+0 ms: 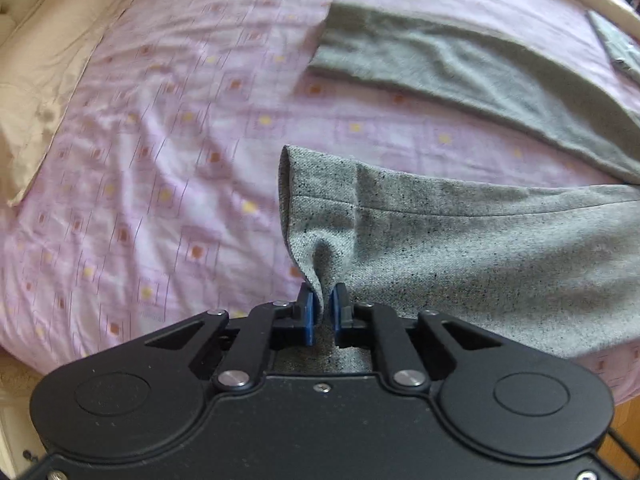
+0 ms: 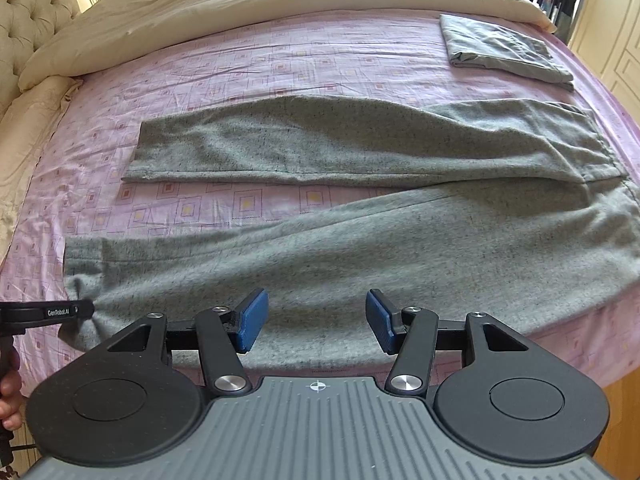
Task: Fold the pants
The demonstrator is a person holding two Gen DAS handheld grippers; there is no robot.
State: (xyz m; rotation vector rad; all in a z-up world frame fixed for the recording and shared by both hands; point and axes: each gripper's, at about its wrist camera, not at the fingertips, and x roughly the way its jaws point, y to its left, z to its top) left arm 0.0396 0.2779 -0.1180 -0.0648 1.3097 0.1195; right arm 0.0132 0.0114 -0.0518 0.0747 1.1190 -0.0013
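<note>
Left wrist view shows the left gripper [image 1: 324,308] closed on a small pinch of the near leg hem of the grey pants [image 1: 460,248], and the cloth rises into a little peak between the blue pads [image 1: 307,316]. The pants lie spread on the pink bed sheet [image 1: 160,160], both legs pointing to the pillow side, with a gap of sheet between them; the far leg [image 2: 280,148] is flat, the near leg [image 2: 320,256] reaches the bed edge. In the right wrist view the right gripper [image 2: 316,320] is wide open and holds nothing; it hovers over the near edge of the near leg, about the middle of its length. I think the main risk is that the pinch is very shallow, so the hem could slip out when the leg is lifted over the far one. Also only one point is held now, so the long leg may sag and fold with wrinkles, or it may drag the waist part out of line. The near edge hangs close to the bed side, so loose fabric could slide off. A folded grey cloth [image 2: 504,48] lies well apart, near the cream duvet [image 2: 240,4].
</note>
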